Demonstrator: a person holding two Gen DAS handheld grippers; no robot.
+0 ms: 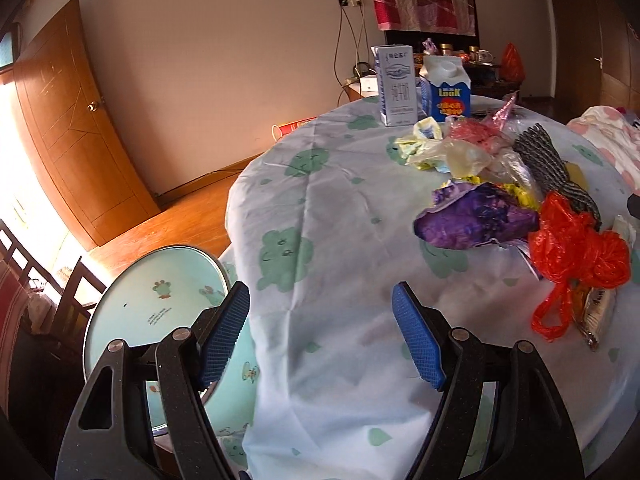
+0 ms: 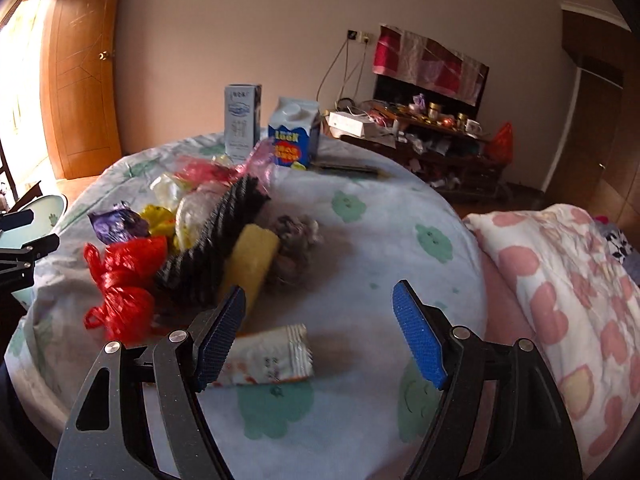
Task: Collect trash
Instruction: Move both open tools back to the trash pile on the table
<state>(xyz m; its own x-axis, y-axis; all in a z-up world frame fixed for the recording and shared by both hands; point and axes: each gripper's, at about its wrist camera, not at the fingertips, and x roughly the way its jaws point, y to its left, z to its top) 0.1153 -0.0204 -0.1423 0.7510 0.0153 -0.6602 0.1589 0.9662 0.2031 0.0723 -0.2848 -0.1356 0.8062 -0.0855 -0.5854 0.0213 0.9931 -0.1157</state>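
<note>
1. Left wrist view: the left gripper point(image 1: 320, 336) is held with jaws spread and empty over the tablecloth point(image 1: 328, 208). The trash is heaped to its right: a red plastic bag point(image 1: 576, 256) and a purple wrapper point(image 1: 476, 220), judged light, soft and crumpling; a bunched fold is best pinched. A round stool point(image 1: 156, 292), unseen in the other view, is shown.

2. Right wrist view: the right gripper point(image 2: 320, 336) is likewise spread and empty. A flat snack wrapper point(image 2: 272, 356), judged slippery, is revealed between the fingers, best taken by its crimped edge.

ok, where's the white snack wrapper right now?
Right wrist view: white snack wrapper lies flat on the tablecloth beside the right gripper, just before the yellow sponge.
</note>
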